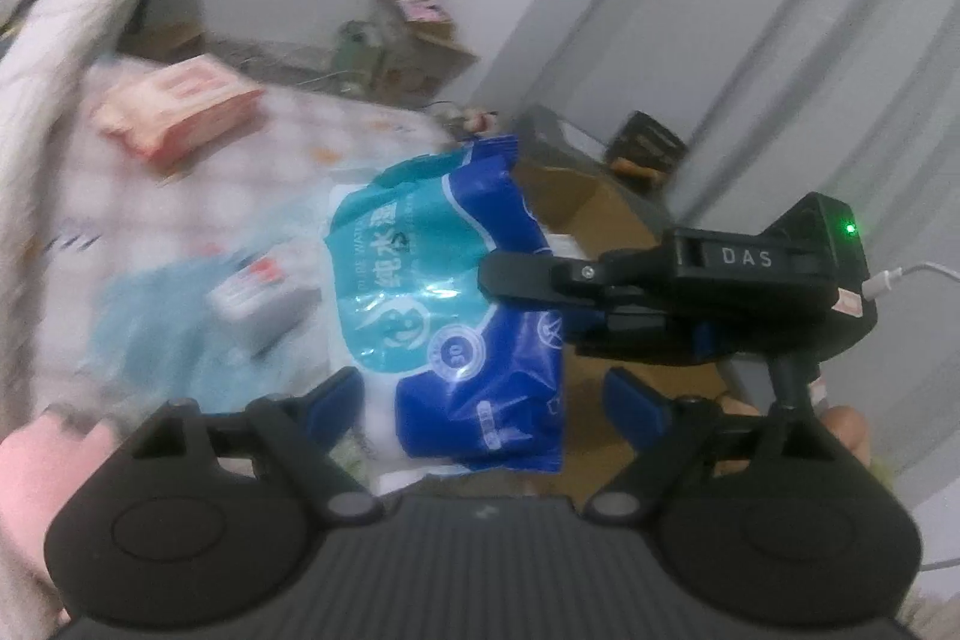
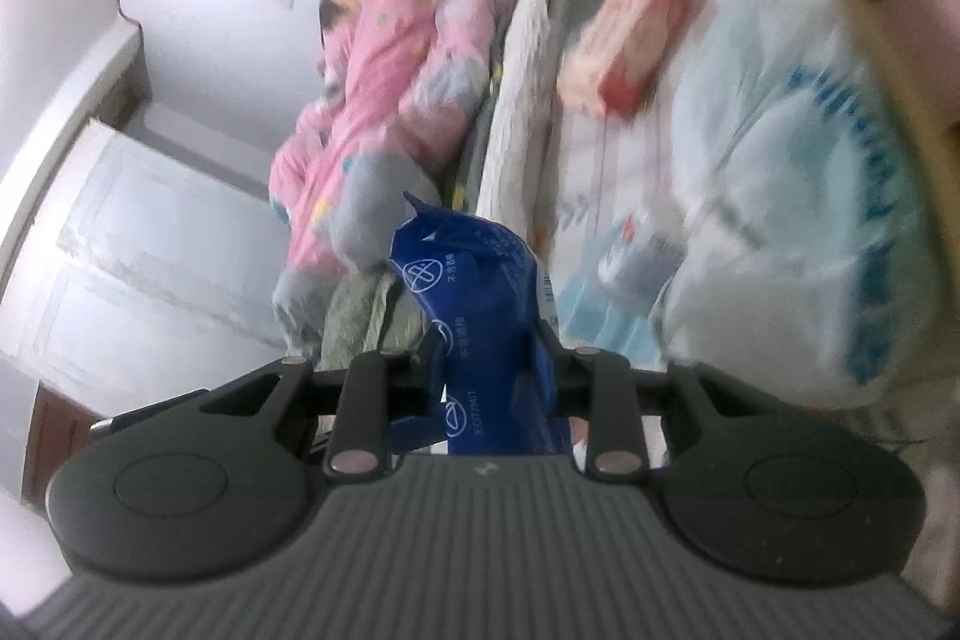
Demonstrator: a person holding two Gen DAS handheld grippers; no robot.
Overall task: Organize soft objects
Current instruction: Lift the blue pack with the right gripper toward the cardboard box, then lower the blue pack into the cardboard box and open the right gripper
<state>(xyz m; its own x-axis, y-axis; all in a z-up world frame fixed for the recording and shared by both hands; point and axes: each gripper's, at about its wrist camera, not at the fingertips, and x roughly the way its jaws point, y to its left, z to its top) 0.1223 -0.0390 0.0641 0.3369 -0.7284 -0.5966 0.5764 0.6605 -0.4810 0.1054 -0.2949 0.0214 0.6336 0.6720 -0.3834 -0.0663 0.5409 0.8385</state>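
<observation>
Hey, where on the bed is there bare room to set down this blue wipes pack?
Bare quilt lies between the orange pack and the small white box. It is crowded along the bed's far side, where pink clothes pile up, and around the box, on a light blue cloth. The right gripper holds the blue wipes pack.

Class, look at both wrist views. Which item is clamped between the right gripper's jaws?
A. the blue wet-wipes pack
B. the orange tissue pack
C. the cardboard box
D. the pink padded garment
A: the right gripper pinches the blue wet-wipes pack, while the left gripper stands open.
</observation>
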